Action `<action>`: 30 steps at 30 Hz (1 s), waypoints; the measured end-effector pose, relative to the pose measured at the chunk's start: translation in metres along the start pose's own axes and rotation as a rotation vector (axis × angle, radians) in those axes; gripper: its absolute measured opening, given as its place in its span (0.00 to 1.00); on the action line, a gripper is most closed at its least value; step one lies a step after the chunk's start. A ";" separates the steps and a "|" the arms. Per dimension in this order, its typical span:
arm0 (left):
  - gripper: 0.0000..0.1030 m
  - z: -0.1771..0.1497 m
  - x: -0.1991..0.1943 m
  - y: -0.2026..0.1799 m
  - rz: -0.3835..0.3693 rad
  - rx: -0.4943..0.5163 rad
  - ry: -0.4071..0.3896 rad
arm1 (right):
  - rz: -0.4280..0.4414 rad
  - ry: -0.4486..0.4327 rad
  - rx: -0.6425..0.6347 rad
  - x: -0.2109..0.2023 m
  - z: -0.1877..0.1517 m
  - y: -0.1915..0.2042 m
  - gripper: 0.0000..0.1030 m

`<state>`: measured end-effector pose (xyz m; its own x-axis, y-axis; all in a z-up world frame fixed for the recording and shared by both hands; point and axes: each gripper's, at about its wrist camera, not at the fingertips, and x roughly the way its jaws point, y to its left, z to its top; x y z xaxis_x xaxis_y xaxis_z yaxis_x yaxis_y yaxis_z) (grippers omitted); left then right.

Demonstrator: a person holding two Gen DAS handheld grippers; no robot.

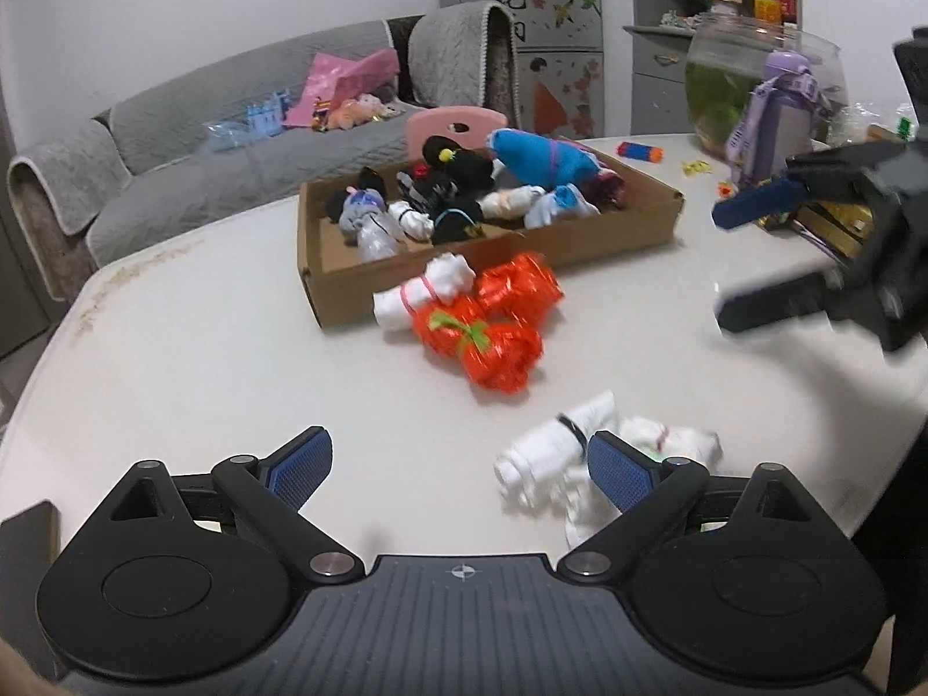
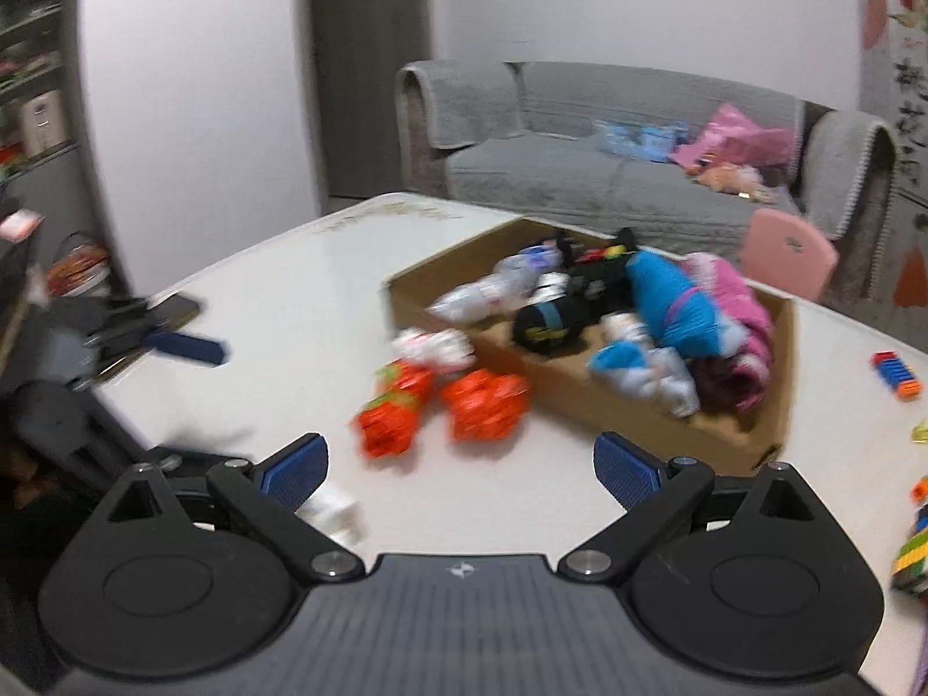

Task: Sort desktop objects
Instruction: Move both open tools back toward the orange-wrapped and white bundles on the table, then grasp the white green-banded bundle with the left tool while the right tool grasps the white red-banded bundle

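A cardboard box [image 1: 609, 240] on the white table holds several rolled sock bundles, among them a blue one [image 1: 539, 158] and black ones. In front of it lie orange-red bundles [image 1: 493, 325] and a white bundle with a pink band [image 1: 429, 290]. Two white bundles [image 1: 557, 452] lie just ahead of my open, empty left gripper [image 1: 458, 464], by its right finger. My right gripper [image 1: 725, 267] hangs open and empty above the table at right. In the right wrist view it [image 2: 458, 464] faces the orange bundles [image 2: 446, 406] and the box [image 2: 754, 435].
A purple bottle [image 1: 777, 116], a glass bowl [image 1: 731, 69], a blue-orange toy [image 1: 638, 152] and small clutter stand at the table's far right. A pink chair back [image 1: 458, 122] and a grey sofa [image 1: 232, 162] lie beyond. Building bricks [image 2: 910, 545] lie at the right edge.
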<state>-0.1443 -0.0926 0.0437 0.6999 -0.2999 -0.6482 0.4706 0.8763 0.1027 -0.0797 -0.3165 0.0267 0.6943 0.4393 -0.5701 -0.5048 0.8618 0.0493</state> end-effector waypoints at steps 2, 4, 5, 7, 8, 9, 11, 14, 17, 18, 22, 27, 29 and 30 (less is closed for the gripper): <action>0.94 -0.006 -0.003 -0.002 -0.018 0.010 0.013 | 0.008 0.013 -0.058 -0.006 -0.012 0.017 0.95; 0.94 -0.012 -0.006 -0.006 -0.047 0.021 0.021 | 0.014 0.037 -0.103 -0.007 -0.023 0.030 0.95; 0.94 -0.013 -0.008 -0.008 -0.065 0.022 0.022 | 0.017 0.045 -0.119 -0.006 -0.027 0.035 0.95; 0.94 -0.015 -0.012 -0.012 -0.095 0.021 0.017 | 0.016 0.066 -0.138 -0.001 -0.034 0.041 0.93; 0.94 -0.015 -0.014 -0.014 -0.119 0.022 0.014 | 0.020 0.072 -0.141 0.001 -0.036 0.043 0.93; 0.94 -0.016 -0.015 -0.016 -0.148 0.024 0.012 | 0.021 0.073 -0.144 0.002 -0.038 0.043 0.93; 0.94 -0.017 -0.015 -0.023 -0.185 0.032 0.017 | 0.013 0.084 -0.158 0.006 -0.041 0.044 0.92; 0.94 -0.020 -0.011 -0.034 -0.235 0.032 0.030 | 0.023 0.099 -0.155 0.012 -0.046 0.040 0.89; 0.94 -0.023 -0.002 -0.047 -0.261 0.039 0.048 | 0.020 0.114 -0.169 0.017 -0.051 0.039 0.86; 0.94 -0.023 0.002 -0.051 -0.266 0.041 0.053 | 0.015 0.118 -0.171 0.018 -0.052 0.039 0.86; 0.94 -0.023 0.014 -0.057 -0.271 0.021 0.067 | 0.020 0.123 -0.165 0.019 -0.055 0.035 0.84; 0.92 -0.024 0.026 -0.055 -0.251 0.008 0.073 | 0.047 0.128 -0.163 0.021 -0.054 0.029 0.81; 0.91 -0.024 0.029 -0.051 -0.238 -0.011 0.071 | 0.057 0.124 -0.164 0.019 -0.054 0.028 0.81; 0.89 -0.024 0.030 -0.049 -0.231 -0.017 0.067 | 0.062 0.121 -0.154 0.018 -0.054 0.027 0.81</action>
<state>-0.1595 -0.1355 0.0014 0.5372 -0.4685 -0.7014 0.6046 0.7937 -0.0671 -0.1084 -0.2993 -0.0262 0.5974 0.4481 -0.6650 -0.6233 0.7812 -0.0335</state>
